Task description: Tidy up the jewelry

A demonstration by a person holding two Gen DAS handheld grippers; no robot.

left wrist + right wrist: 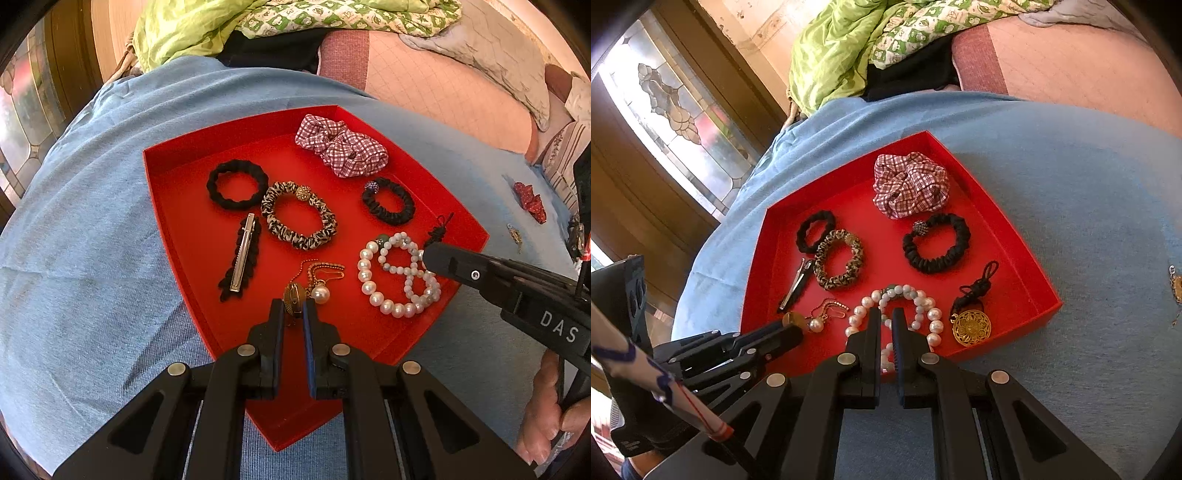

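Note:
A red tray (177, 192) on a blue cloth holds a checked scrunchie (341, 144), two black scrunchies (236, 184) (388, 201), a leopard scrunchie (299, 218), a hair clip (242, 254), pearl bracelets (399, 273) and a gold chain with a pearl (319, 291). My left gripper (294, 306) is shut on the chain's gold disc (293, 293), low over the tray. My right gripper (885, 317) hovers over the pearl bracelets (897, 306), jaws a narrow gap apart, nothing between them. A gold medallion on a black cord (971, 326) lies at its right.
A small red bow (530, 201) and a small gold piece (515, 234) lie on the blue cloth (92, 258) right of the tray. Green bedding (221, 26) and pink cushions lie behind. A stained-glass door (676, 110) stands at the left.

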